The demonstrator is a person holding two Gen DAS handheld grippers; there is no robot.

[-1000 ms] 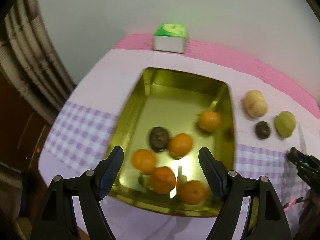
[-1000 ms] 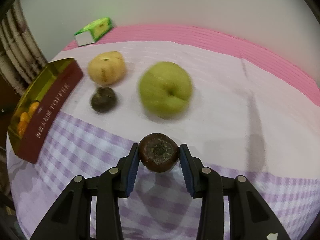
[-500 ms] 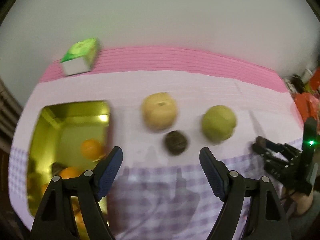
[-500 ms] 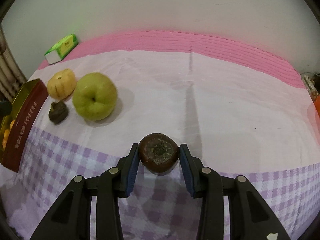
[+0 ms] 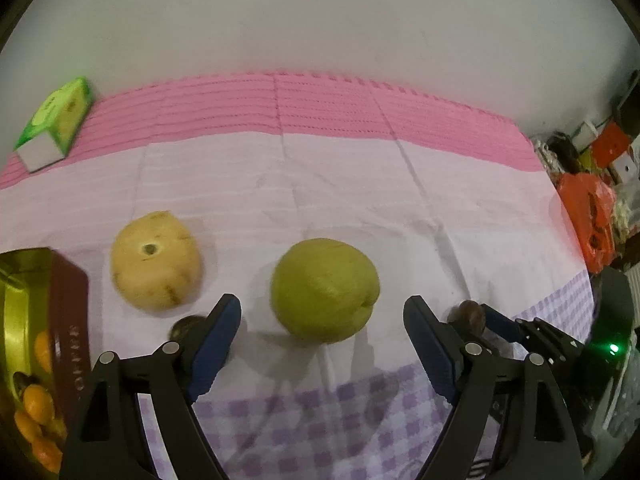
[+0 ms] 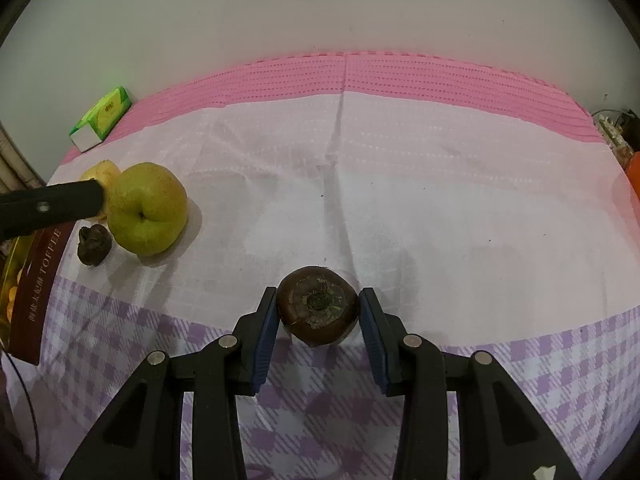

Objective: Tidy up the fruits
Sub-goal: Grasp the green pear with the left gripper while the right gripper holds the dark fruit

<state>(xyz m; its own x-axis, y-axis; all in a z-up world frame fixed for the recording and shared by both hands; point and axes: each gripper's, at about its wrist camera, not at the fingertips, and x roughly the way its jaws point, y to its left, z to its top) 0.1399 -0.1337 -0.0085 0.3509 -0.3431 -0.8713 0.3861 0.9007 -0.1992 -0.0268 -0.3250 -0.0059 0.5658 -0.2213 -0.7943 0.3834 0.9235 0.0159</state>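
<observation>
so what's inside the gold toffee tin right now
In the left wrist view the toffee tin holds several oranges and one dark fruit. Its red wall and the frame edge hide the rest of the inside.

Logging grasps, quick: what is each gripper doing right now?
Left gripper: open, empty, jaws either side of the green pear.
Right gripper: shut on the dark brown fruit.

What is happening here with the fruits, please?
A person sorts fruit with two handheld grippers. The right gripper holds a dark brown fruit above the tablecloth. The left gripper, jaws open, faces the green pear. A yellow pear and another small dark fruit lie beside the gold tin of oranges.
</observation>
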